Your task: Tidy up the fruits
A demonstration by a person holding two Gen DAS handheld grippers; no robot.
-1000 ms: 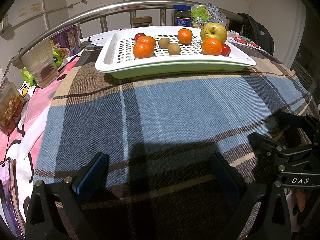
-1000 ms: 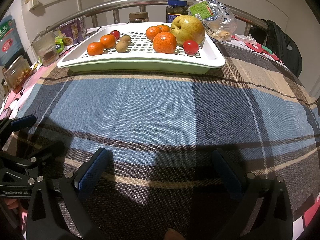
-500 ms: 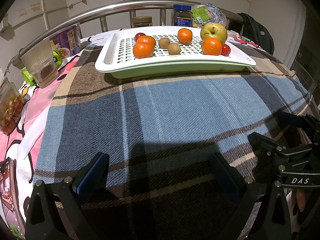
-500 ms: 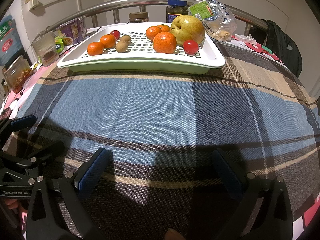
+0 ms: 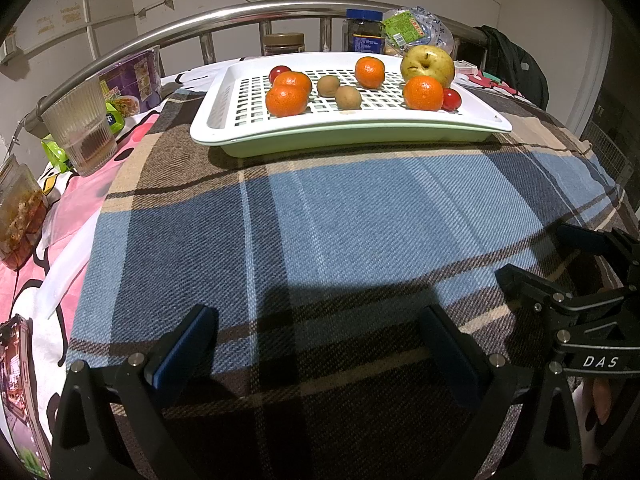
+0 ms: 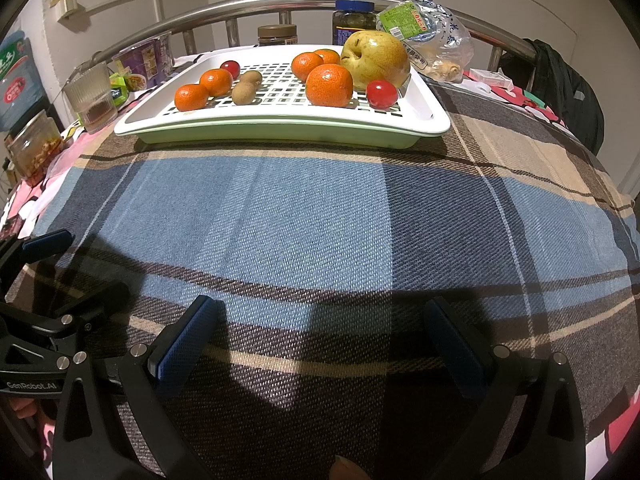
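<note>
- Nothing on the tray has moved since the earlier pictures; the fruits and both tongs sit in the same spots.
- All the fruits lie on the white tray (image 5: 472, 118), far ahead of both tongs, at the back of the plaid blanket (image 5: 360, 220).
- On the right end sits the big yellow pear (image 6: 376, 62). A large orange (image 6: 329, 85) is just in front of it and a small red tomato (image 6: 381, 94) is right beside both.
- In the middle lie two brown kiwis (image 5: 348, 97), close to each other. One more orange (image 5: 370, 72) sits behind them.
- On the left end two oranges (image 5: 287, 100) touch, with another red tomato (image 5: 279, 73) behind them.
- The tray's long side runs from left to right, across the way the tongs point.
- The right tongs (image 6: 320, 344) face the pear end, so I think they are nearer to the pear, the large orange and that tomato.
- The left tongs (image 5: 316, 344) face the left end more, so I think they are nearer to the two touching oranges.
- Both tongs are wide open and hold nothing. They hang low over the near part of the blanket, side by side.
- Each must go straight forward a long way to reach any fruit.
- A ribbed glass (image 5: 80, 132) and a food jar (image 5: 18, 216) stand off to the left, away from the tray.
- Jars and a plastic bag (image 6: 432, 36) sit behind the tray by the metal rail (image 5: 160, 36).
</note>
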